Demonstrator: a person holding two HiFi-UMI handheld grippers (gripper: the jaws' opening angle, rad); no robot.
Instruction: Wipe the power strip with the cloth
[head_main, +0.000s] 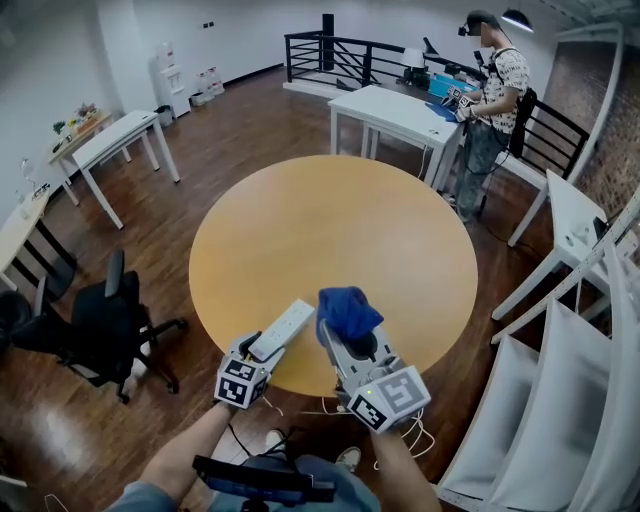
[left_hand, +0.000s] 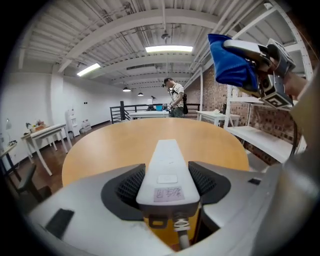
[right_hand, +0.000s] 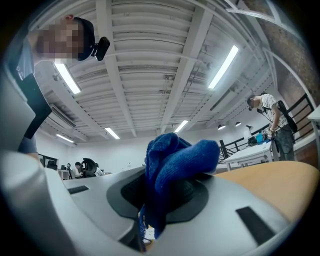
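Your left gripper (left_hand: 169, 184) clamps the power strip (left_hand: 167, 156): smooth white plastic with a soft satin sheen and a small paper-like label. The jaws' pads look like dark, matt, finely ribbed rubber set in pale grey matt plastic. Your right gripper (right_hand: 167, 192) pinches the cloth (right_hand: 175, 157), a deep blue knit, fuzzy and matt. The tabletop (head_main: 330, 225) is smooth, light wood-look, faintly glossy. The floor (head_main: 230, 120) is dark, shiny wood planking.
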